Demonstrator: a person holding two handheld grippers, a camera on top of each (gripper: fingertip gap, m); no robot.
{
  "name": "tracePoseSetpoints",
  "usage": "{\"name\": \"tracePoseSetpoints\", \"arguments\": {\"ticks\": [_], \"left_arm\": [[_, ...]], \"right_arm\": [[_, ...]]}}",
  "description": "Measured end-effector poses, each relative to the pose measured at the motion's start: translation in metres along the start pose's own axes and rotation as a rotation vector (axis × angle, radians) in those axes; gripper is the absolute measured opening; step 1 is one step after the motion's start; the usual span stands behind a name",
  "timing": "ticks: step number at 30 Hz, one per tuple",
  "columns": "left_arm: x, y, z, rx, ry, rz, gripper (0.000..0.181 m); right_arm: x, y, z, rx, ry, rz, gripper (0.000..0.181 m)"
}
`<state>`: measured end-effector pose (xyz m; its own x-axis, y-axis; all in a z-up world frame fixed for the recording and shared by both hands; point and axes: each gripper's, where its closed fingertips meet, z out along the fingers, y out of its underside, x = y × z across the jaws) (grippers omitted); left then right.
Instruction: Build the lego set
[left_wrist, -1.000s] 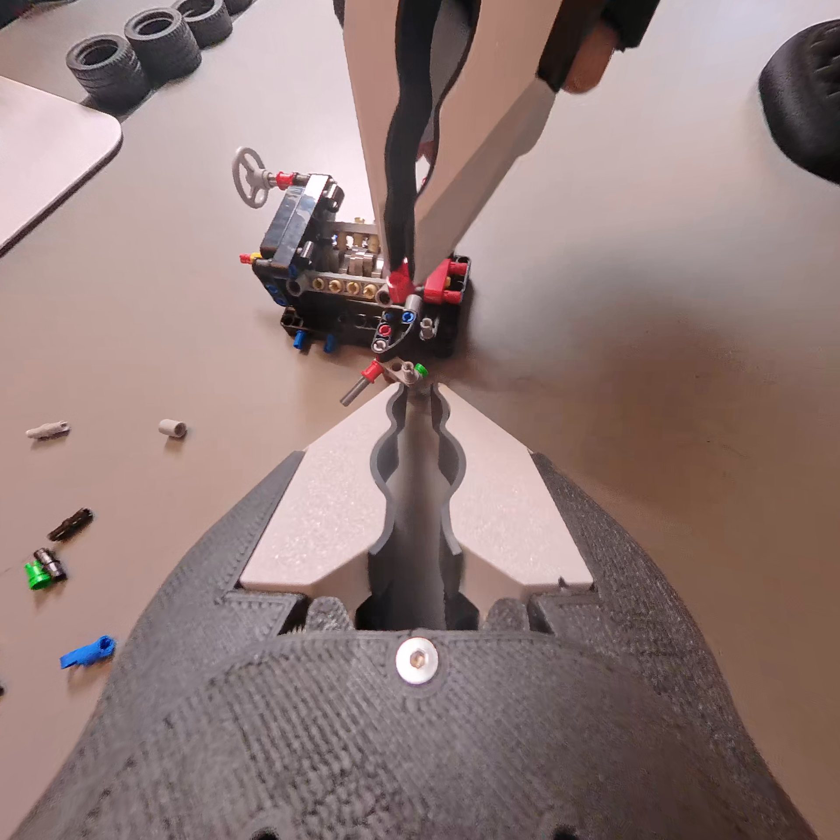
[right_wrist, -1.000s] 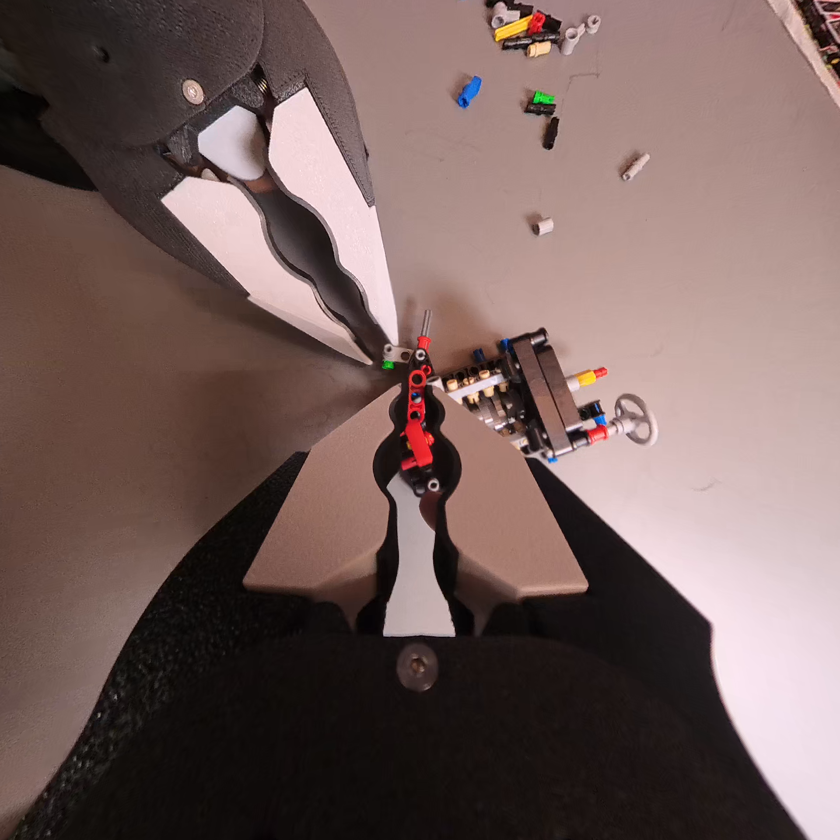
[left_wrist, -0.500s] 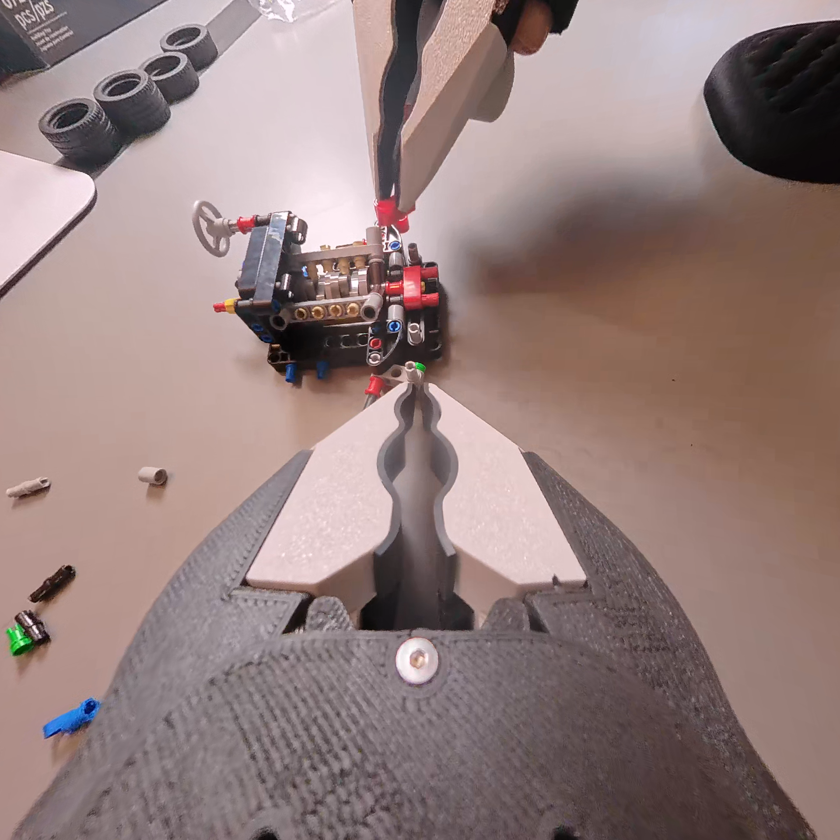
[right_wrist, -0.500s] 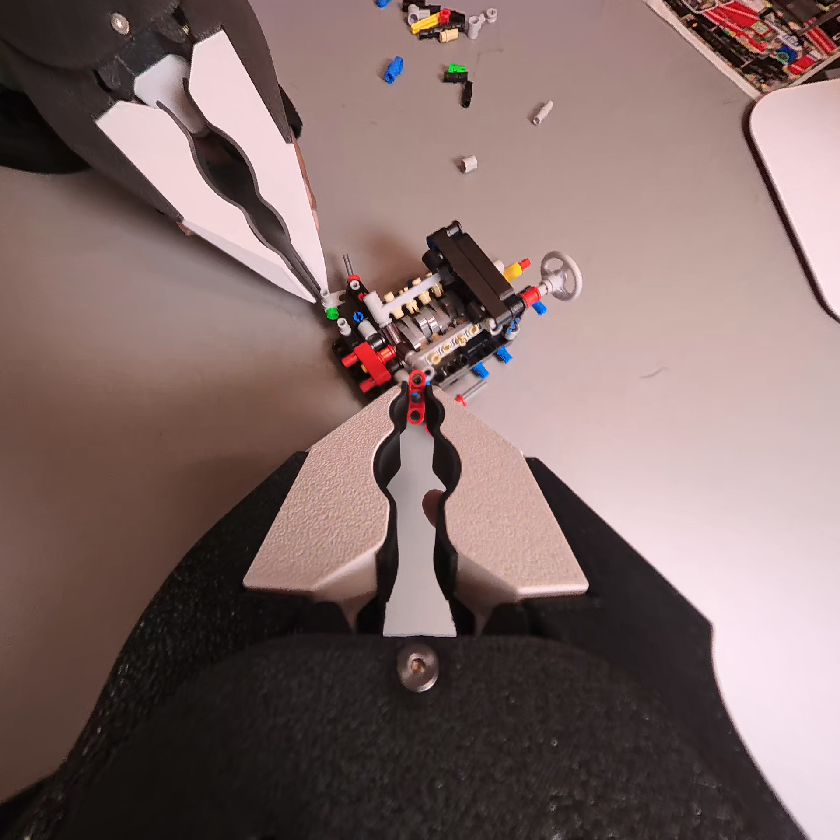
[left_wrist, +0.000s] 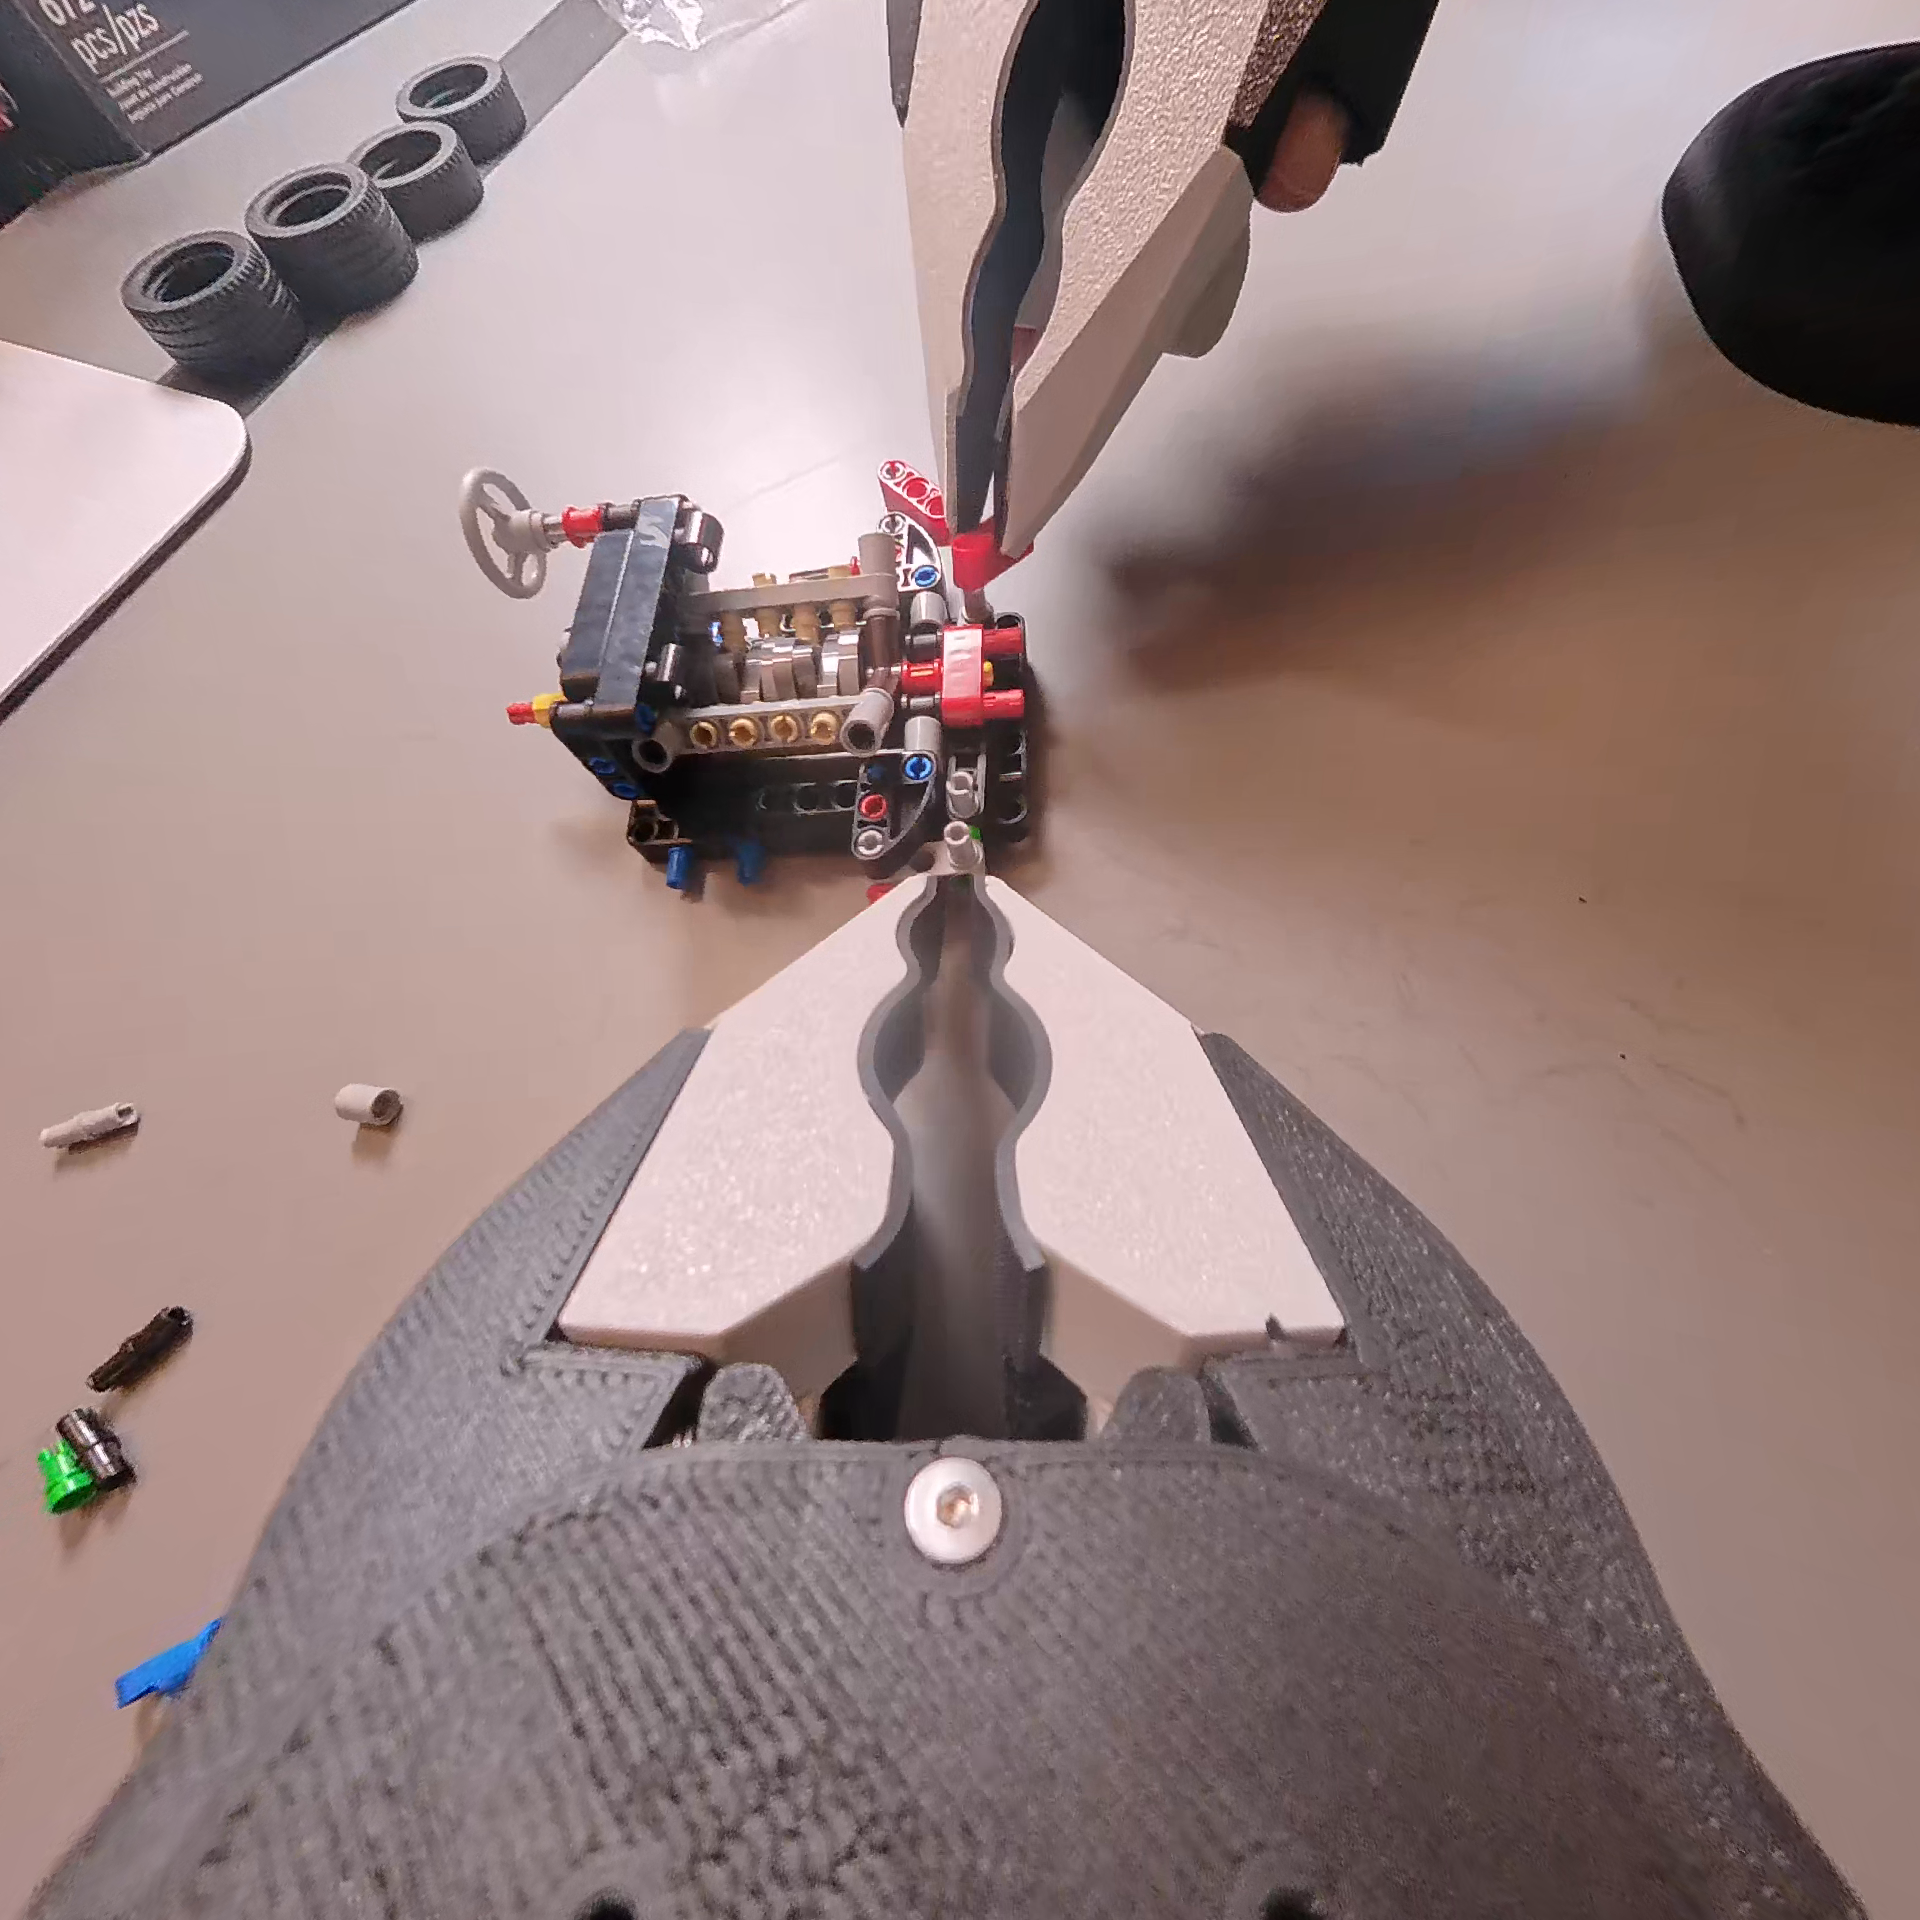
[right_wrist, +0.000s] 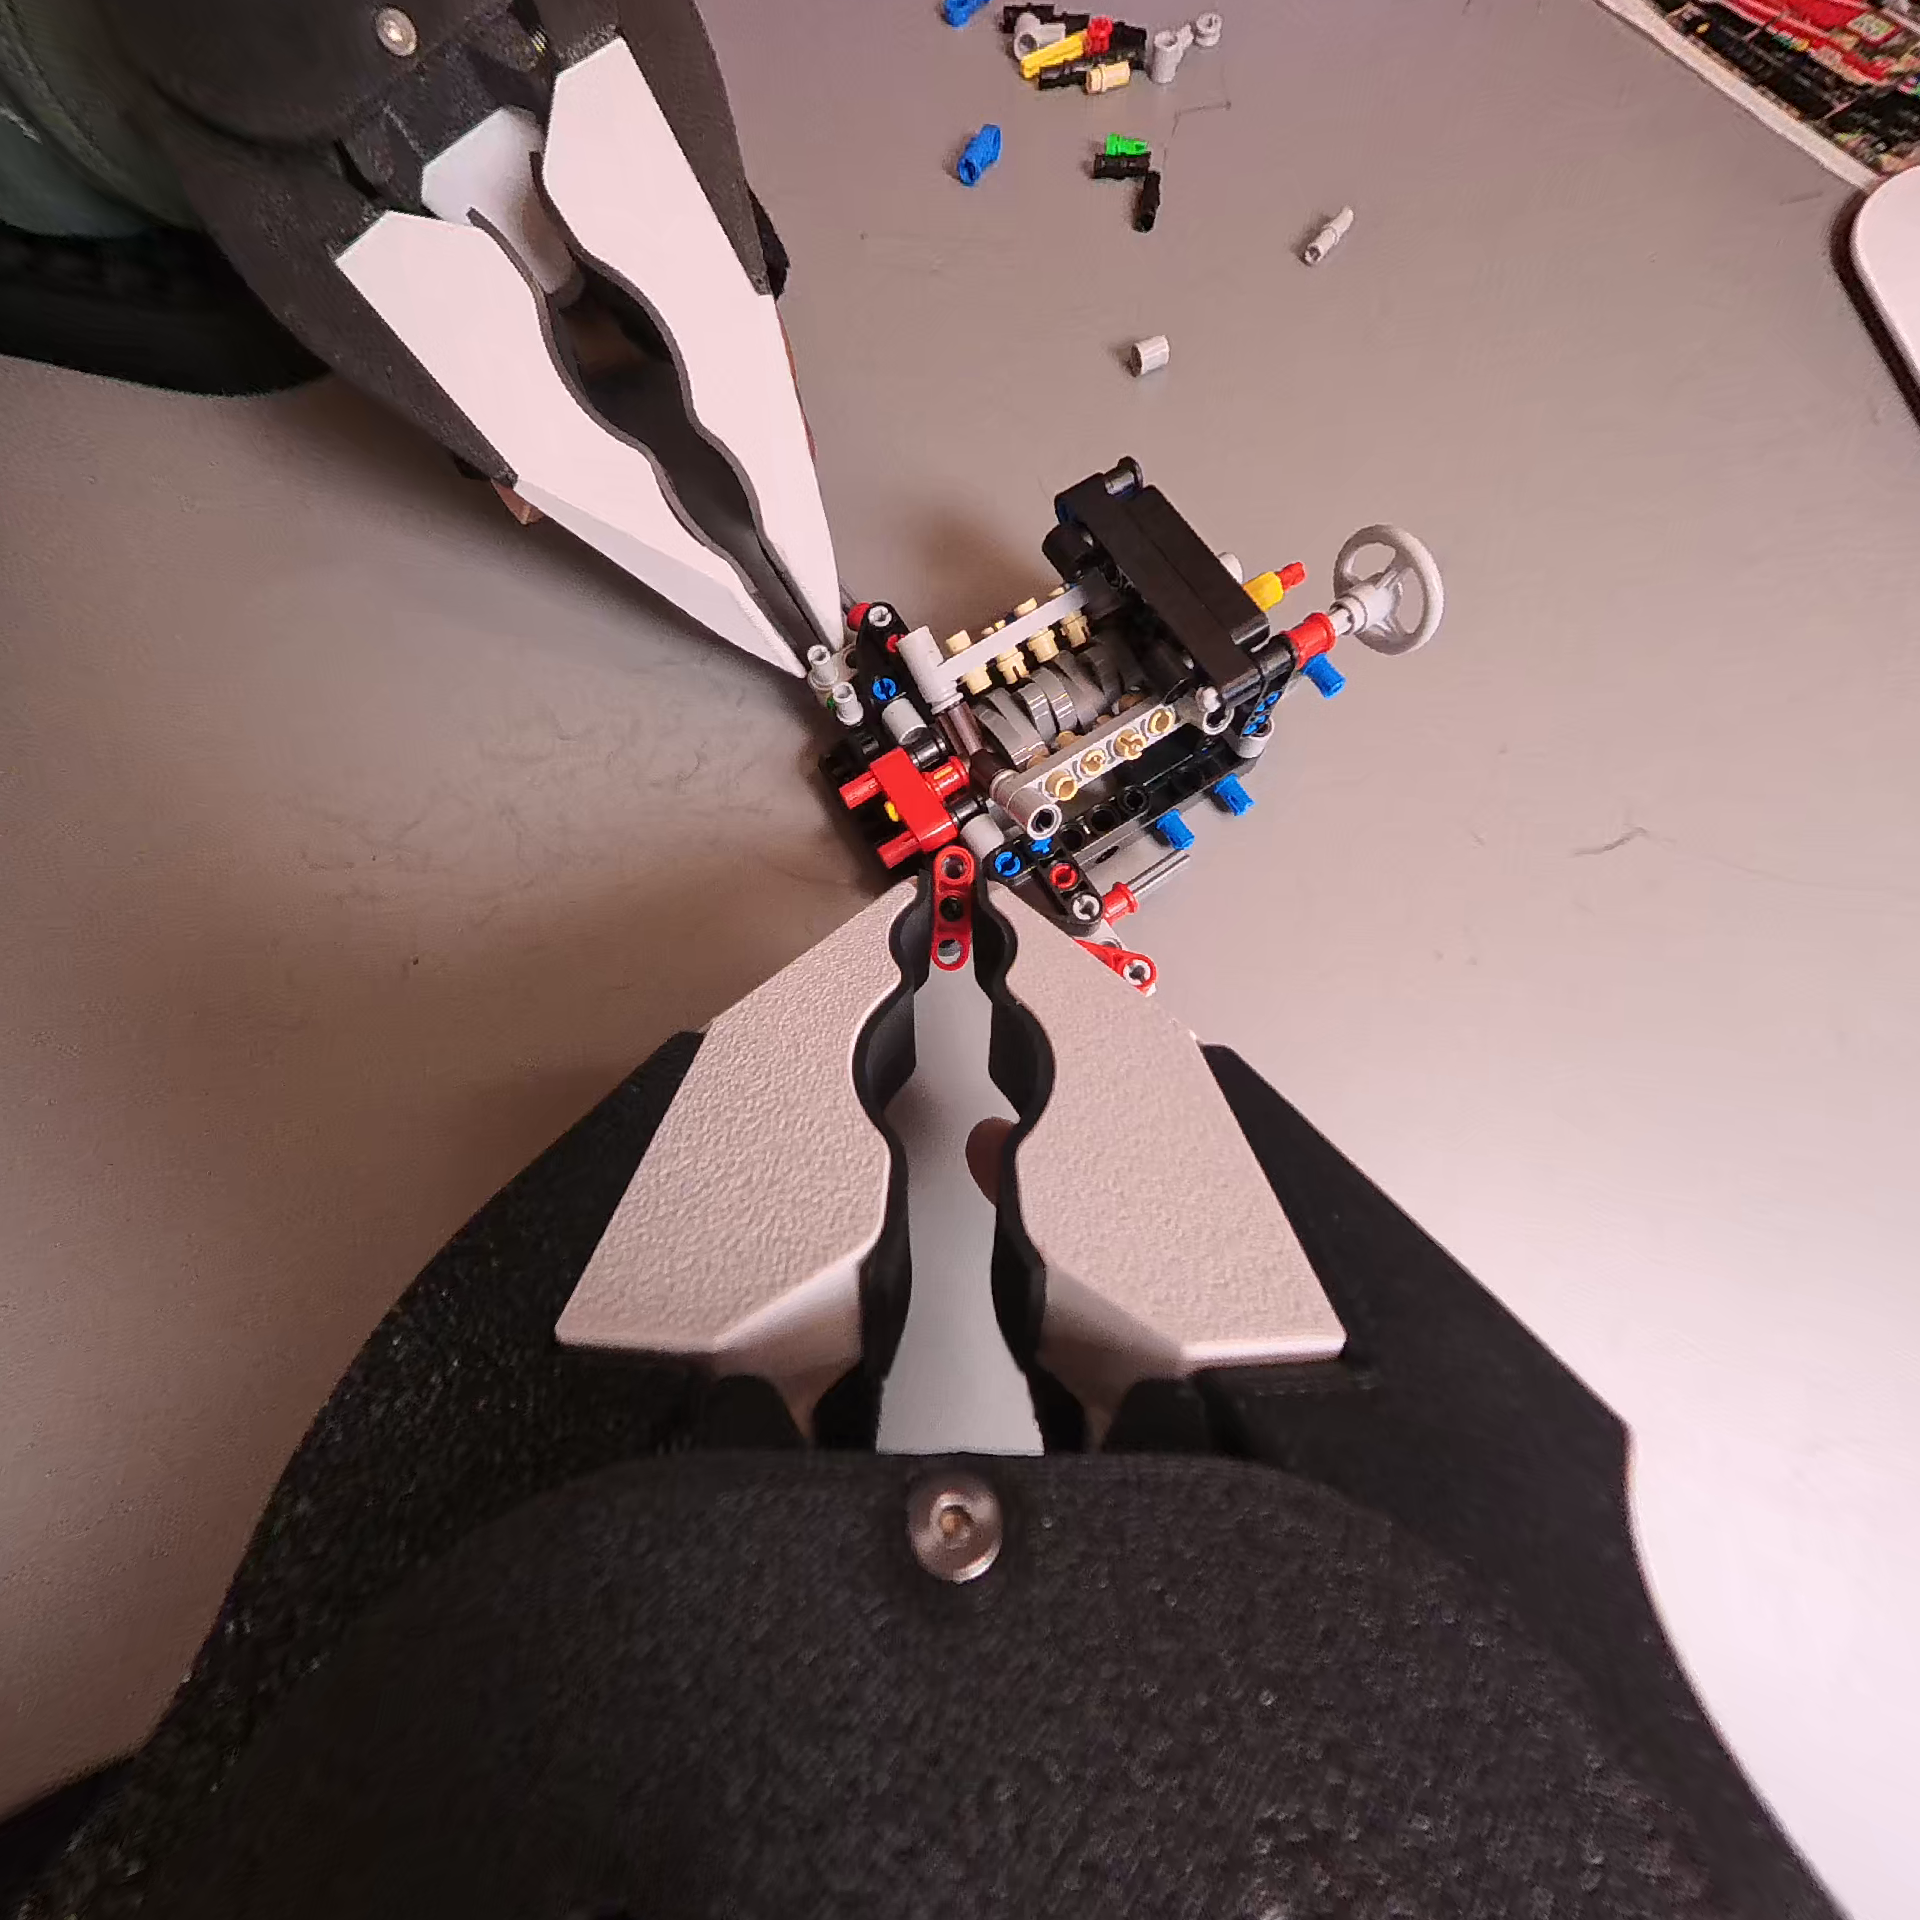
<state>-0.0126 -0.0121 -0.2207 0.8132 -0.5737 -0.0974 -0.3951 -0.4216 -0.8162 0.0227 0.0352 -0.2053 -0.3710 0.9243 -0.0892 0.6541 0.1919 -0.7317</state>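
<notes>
The part-built lego model (left_wrist: 800, 696), black and grey with a grey steering wheel, sits on the table; it also shows in the right wrist view (right_wrist: 1101, 696). My left gripper (left_wrist: 951, 881) is shut on a small grey connector with a green pin (left_wrist: 963, 844), held against the model's near right corner. My right gripper (right_wrist: 951, 896) is shut on a red beam (right_wrist: 951, 914) at the model's opposite corner, next to its red block (right_wrist: 914, 800). A second red arm (right_wrist: 1127, 964) sticks out beside my right finger. In the left wrist view the right gripper (left_wrist: 982, 540) comes down from above.
Three black tyres (left_wrist: 312, 229), a dark box (left_wrist: 104, 73) and a white board (left_wrist: 83, 488) lie far left. Loose pins and bushes (left_wrist: 369, 1103) are scattered left of my left gripper. A heap of small pieces (right_wrist: 1091, 52) and a booklet (right_wrist: 1818, 83) lie beyond the model.
My right gripper lifted off the model with the red beam, swung to its other side and came down at that corner. My left gripper kept its grey connector at the near corner.
</notes>
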Motion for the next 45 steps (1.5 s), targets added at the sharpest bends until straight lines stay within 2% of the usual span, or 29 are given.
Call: {"name": "tracePoseSetpoints", "arguments": {"ticks": [1, 6, 10, 15, 22, 45], "left_arm": [[-0.001, 0.000, 0.000, -0.002, -0.005, -0.001, 0.003], [-0.002, 0.001, -0.002, 0.001, -0.013, 0.002, 0.004], [-0.003, 0.002, -0.001, -0.007, -0.017, 0.006, 0.004], [-0.007, 0.003, -0.002, -0.011, -0.032, 0.016, 0.003], [-0.009, 0.003, -0.004, -0.004, -0.036, 0.023, 0.003], [-0.007, 0.003, 0.000, -0.014, -0.030, 0.036, 0.003]], "right_arm": [[0.000, -0.001, -0.001, 0.000, 0.002, -0.007, 0.006], [-0.013, -0.019, 0.000, -0.032, -0.019, -0.123, 0.005], [-0.028, -0.031, 0.016, -0.115, -0.066, -0.266, 0.005], [-0.028, -0.036, 0.032, -0.226, -0.086, -0.387, 0.005], [-0.022, -0.043, 0.033, -0.253, -0.099, -0.386, 0.005], [-0.029, -0.033, 0.044, -0.322, -0.145, -0.382, 0.005]]}}
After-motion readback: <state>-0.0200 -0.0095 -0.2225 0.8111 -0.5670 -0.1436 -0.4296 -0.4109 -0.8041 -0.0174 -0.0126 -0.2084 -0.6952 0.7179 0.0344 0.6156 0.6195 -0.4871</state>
